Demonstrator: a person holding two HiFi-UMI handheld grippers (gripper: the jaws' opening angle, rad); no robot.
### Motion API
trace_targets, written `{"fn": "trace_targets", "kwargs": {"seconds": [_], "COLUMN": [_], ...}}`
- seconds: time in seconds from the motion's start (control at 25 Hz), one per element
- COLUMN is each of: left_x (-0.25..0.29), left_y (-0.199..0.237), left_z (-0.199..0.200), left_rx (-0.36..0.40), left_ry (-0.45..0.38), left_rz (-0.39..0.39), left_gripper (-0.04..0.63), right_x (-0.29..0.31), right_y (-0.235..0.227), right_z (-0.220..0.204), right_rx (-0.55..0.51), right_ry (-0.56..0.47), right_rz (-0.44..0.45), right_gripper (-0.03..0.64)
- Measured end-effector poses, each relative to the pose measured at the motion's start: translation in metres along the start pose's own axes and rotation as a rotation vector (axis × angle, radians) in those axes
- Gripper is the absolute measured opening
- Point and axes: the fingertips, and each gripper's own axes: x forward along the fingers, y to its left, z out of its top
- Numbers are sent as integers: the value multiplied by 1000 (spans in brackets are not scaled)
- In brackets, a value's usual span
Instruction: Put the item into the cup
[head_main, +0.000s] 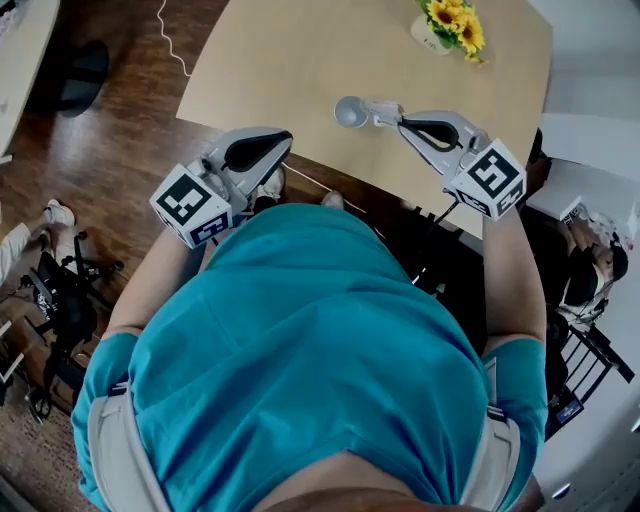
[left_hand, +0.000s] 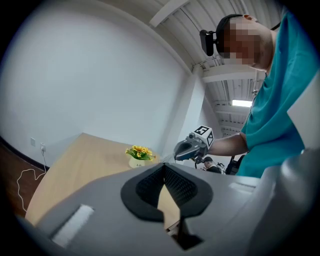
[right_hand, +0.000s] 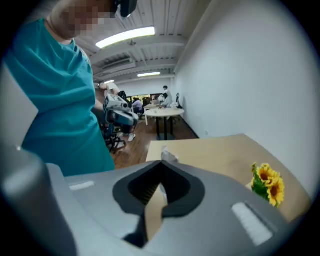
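- The right gripper (head_main: 381, 110) reaches out over the light wooden counter (head_main: 300, 60). Its fingers are pressed together on a pale round thing (head_main: 350, 112) that sticks out past their tips.
- That pale round thing (cup or item, I cannot tell which) sits over the part of the counter close to the near edge. It is well apart from the flowers. Whether it rests on the wood or hangs just above it does not show.
- In the right gripper view a bit of the same thing pokes up just beyond the closed fingertips.
- The left gripper (head_main: 282, 141) is held at the counter's near edge, to the left of the right one. Its fingers are pressed together at the tips with nothing between them.
- A small white pot (head_main: 430, 35) of sunflowers (head_main: 455, 20) stands at the far right of the counter.
- A white cable (head_main: 170, 40) snakes across the dark wooden floor (head_main: 120, 120) left of the counter.
- The person (head_main: 300, 350) wears a teal shirt and holds one gripper in each hand.
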Motion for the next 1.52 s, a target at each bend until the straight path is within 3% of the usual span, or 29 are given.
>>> {"fn": "trace_targets", "kwargs": {"seconds": [0.36, 0.64, 1.08, 1.52], "left_x": [-25, -33, -41, -50], "left_y": [34, 43, 52, 52], "left_z": [-15, -23, -21, -24], "left_rx": [-67, -100, -120, -128], "left_ry": [0, -8, -22, -22], "left_rz": [53, 77, 105, 114], "left_gripper": [3, 3, 3, 3], "right_x": [71, 102, 133, 158], "right_y": [-12, -10, -13, -7], "right_z": [-43, -75, -109, -142], "right_rx": [-152, -332, -383, -367], "right_ry": [404, 619, 742, 805], "right_rz": [129, 176, 196, 220], "right_gripper": [5, 5, 5, 5]}}
